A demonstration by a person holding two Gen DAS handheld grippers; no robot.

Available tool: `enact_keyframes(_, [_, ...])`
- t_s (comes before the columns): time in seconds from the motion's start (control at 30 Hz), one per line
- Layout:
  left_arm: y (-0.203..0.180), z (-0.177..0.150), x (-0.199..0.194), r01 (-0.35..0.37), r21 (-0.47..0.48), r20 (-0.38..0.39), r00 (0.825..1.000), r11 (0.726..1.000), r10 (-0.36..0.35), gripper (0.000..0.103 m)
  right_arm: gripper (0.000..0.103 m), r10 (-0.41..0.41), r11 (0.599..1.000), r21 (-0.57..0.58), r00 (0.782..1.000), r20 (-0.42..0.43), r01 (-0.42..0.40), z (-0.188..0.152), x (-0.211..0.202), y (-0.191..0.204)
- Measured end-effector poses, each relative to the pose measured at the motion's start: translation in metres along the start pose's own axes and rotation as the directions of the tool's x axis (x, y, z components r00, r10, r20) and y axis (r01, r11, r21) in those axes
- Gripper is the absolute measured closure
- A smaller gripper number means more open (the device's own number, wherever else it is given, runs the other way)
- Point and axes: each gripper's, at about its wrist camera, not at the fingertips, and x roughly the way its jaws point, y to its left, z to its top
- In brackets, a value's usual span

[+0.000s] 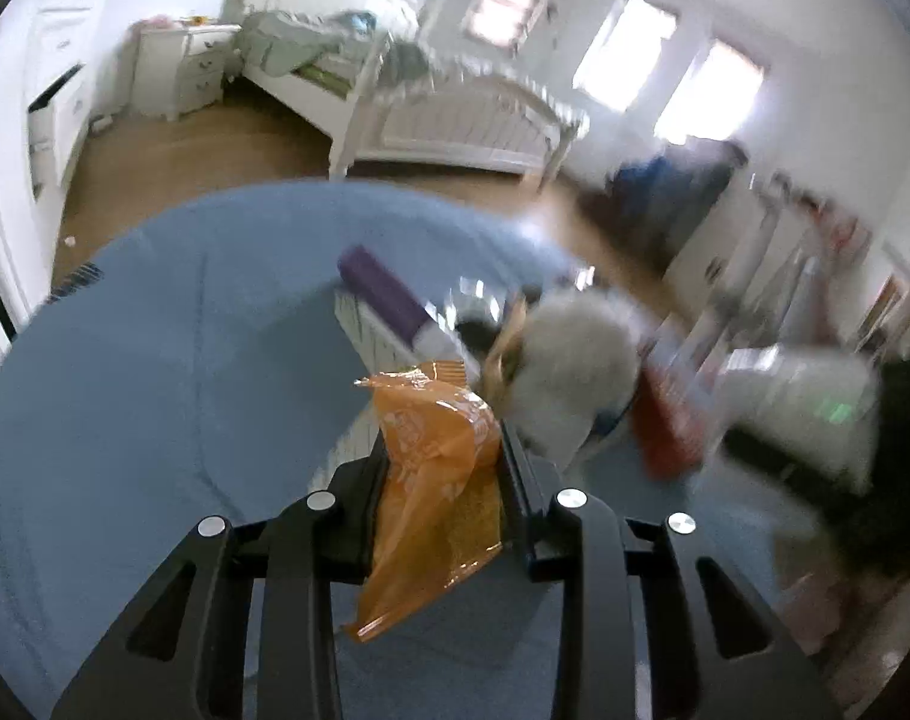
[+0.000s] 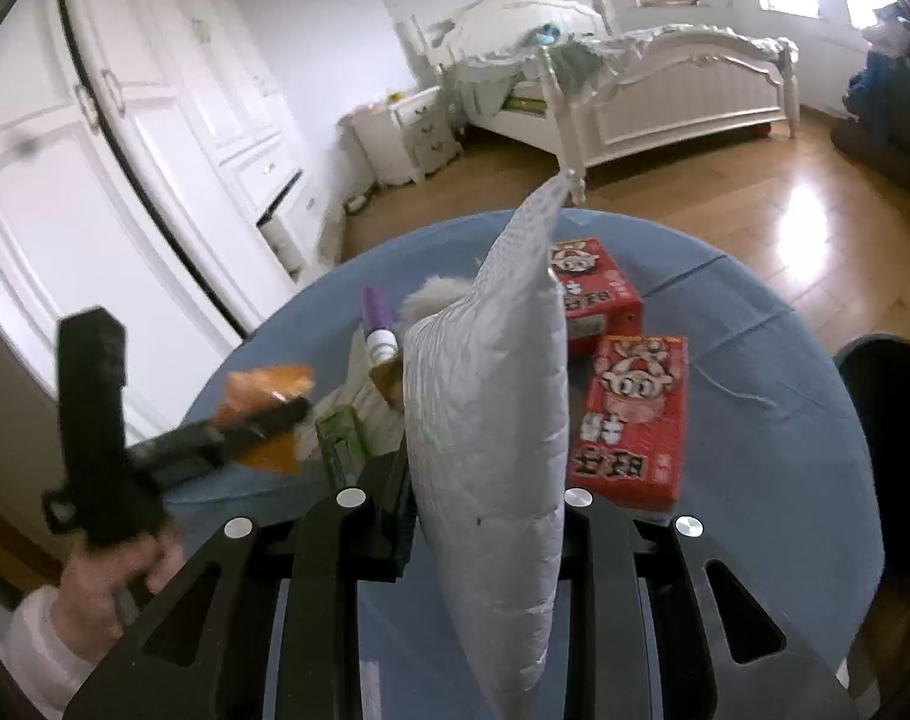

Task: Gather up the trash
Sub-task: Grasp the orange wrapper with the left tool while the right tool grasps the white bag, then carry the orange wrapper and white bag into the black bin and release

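My left gripper [image 1: 443, 450] is shut on an orange plastic wrapper [image 1: 437, 480] and holds it above the round blue table [image 1: 125, 390]. It also shows in the right wrist view [image 2: 275, 414], with the wrapper [image 2: 269, 384] in it, at the table's left. My right gripper [image 2: 485, 468] is shut on a white padded bag [image 2: 491, 420] that stands upright between its fingers. On the table lie a purple and white tube [image 2: 378, 324] [image 1: 389, 300], a green packet [image 2: 341, 444], a white fluffy thing [image 1: 575, 360] and two red boxes [image 2: 635, 414].
A white bed [image 2: 665, 90], a white nightstand [image 2: 407, 132] and white wardrobes [image 2: 125, 150] stand beyond the table on a wooden floor. A dark round object [image 2: 893, 420] sits at the table's right edge. The left wrist view is blurred at the right.
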Motion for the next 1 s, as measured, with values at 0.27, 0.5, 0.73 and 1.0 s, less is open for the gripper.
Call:
enact_keyframes(0.27, [-0.014,0.035,-0.052,0.019,0.019,0.105,0.994,1.0,-0.021,0.071,0.076,0.03,0.998,0.048,0.996,0.085,-0.034,-0.003,-0.025,-0.023])
enact_keyframes(0.5, [-0.106,0.055,-0.024,0.146,0.158,0.061,0.986,0.977,-0.158,0.071,0.076,-0.045,0.991,0.133,0.972,0.231,0.015,0.005,-0.082,-0.077])
enact_keyframes(0.73, [-0.217,0.063,0.036,0.319,0.278,-0.048,0.947,0.906,-0.318,0.07,0.076,-0.251,0.954,0.244,0.909,0.332,0.175,-0.006,-0.147,-0.15])
enact_keyframes(1.0, [-0.312,0.042,0.113,0.467,0.329,-0.195,0.884,0.821,-0.425,0.07,0.076,-0.395,0.891,0.357,0.865,0.309,0.279,-0.026,-0.168,-0.225])
